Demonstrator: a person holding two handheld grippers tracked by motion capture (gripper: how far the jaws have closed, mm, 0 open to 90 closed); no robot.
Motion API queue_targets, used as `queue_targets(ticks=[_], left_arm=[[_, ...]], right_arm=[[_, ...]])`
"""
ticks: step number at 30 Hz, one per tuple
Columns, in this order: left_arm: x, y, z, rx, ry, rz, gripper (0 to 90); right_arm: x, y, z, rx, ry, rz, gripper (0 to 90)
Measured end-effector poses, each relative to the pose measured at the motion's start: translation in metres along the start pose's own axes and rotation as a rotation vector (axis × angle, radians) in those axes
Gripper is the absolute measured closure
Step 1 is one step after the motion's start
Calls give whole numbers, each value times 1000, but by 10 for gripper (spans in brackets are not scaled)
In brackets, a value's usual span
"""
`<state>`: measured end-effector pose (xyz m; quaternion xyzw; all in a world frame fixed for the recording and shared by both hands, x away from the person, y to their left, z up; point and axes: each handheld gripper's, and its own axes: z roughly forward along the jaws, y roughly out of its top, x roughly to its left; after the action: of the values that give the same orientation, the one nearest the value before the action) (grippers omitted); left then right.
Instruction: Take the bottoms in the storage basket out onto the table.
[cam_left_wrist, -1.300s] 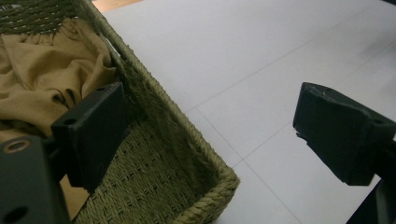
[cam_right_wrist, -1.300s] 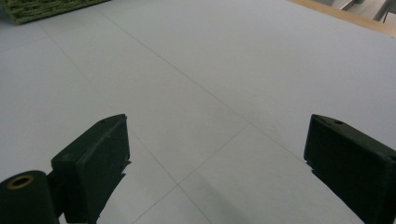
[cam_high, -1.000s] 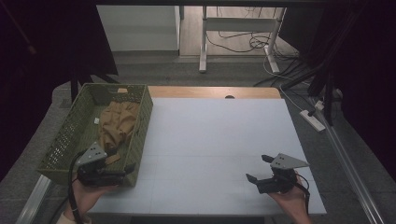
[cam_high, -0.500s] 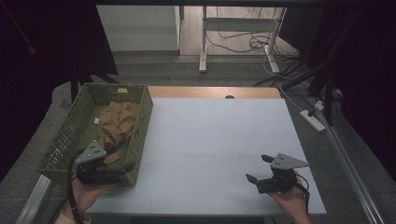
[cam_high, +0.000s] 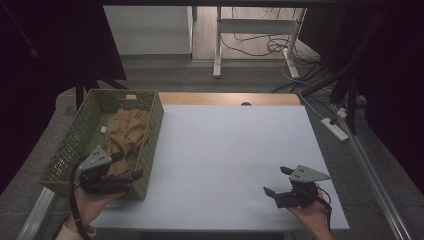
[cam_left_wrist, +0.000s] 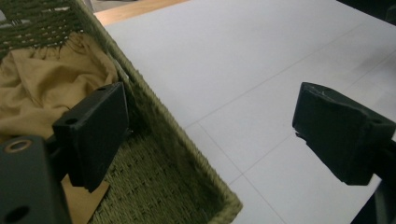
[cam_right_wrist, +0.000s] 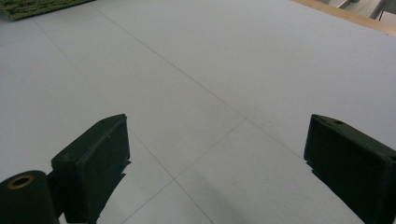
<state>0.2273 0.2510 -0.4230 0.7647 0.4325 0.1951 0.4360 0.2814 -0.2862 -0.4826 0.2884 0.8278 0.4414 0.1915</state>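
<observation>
Two hand-held grippers at the near edge of a white table (cam_high: 235, 145). Left gripper (cam_high: 127, 166): held at the near left, over the near right corner of a green woven basket (cam_high: 150, 130); jaws spread wide and holding nothing, one jaw inside the basket, the other outside, above the table, the basket's right wall between them as the left gripper view shows. Right gripper (cam_high: 275, 181): held at the near right, low over the bare table surface, well apart from the basket; jaws spread wide, nothing between them. One tan cloth (cam_high: 127, 131): crumpled, lying inside the basket toward its middle and far part, just beyond the left gripper's inner jaw. Farther off, beyond the table's far wooden edge: a floor with trailing cables (cam_high: 250, 47).
</observation>
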Motion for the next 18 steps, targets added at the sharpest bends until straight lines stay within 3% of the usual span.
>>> queue_targets(ticks=[5, 10, 18], left_arm=[[-1, 13, -3, -2, 23, 16, 113], [2, 26, -10, -37, 12, 1, 113], [9, 33, -2, -34, -8, -2, 114]], right_arm=[[-1, -2, 0, -5, 8, 7, 68], [-2, -2, 0, -9, 14, 11, 69], [-1, -2, 2, 3, 12, 4, 68]])
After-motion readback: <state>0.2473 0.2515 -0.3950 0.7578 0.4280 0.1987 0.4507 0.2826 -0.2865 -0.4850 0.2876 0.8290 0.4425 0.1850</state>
